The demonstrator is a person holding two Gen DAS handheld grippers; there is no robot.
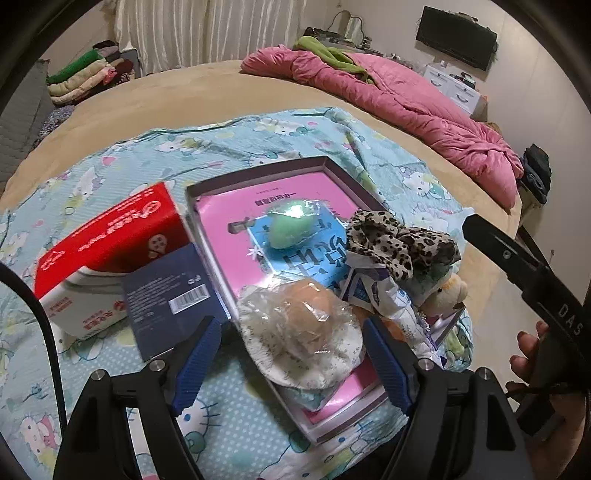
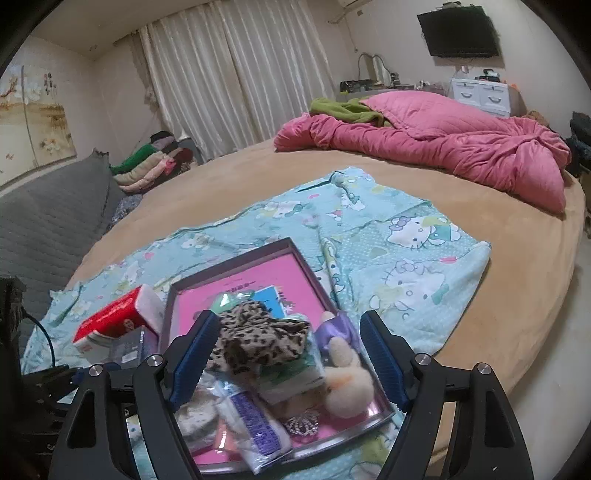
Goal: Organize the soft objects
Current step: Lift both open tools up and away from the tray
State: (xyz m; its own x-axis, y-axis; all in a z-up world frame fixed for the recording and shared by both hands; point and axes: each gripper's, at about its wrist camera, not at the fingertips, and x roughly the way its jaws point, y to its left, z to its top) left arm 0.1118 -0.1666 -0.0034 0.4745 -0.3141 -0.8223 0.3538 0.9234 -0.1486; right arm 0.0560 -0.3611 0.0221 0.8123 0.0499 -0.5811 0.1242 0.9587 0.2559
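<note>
Shallow box: a grey-rimmed tray [image 1: 258,168] with a pink printed liner lay on the Hello Kitty sheet [image 1: 110,162], itself spread over the tan bed [image 1: 207,85].
Wrapped sponge: a beige ball in crinkled clear plastic [image 1: 306,314] sat on a white speckled pad at the box's near end, between the blue fingers of the left gripper [image 1: 291,358].
Green piece: a mint, egg-shaped item in clear wrap [image 1: 286,229] rested mid-box on a blue card.
Leopard scrunchie: spotted brown fabric [image 2: 258,338] was piled over the right side of the box, on top of other packets.
Plush toy: a cream, fuzzy animal [image 2: 347,384] lay at the box's right edge, beside a purple wrapper.
Tissue packet: a white-and-purple pack [image 2: 255,421] lay tilted across the near corner.
Beside the box: a red-and-white tissue pack [image 1: 107,251] and a dark blue card with a barcode [image 1: 170,291] stood just left of the box, touching its wall.
Farther off: a crumpled pink quilt [image 1: 406,107], folded clothes [image 1: 85,77] by the curtains, a wall television [image 2: 458,31].
Left claw: wide apart, straddling the wrapped sponge; whether the pads touched it could not be told.
Right claw: the right gripper [image 2: 291,362] was spread wide above the scrunchie and plush, gripping nothing.
Hand: fingers of the right hand [image 1: 532,354] wrapped the black handle at the left view's right edge.
</note>
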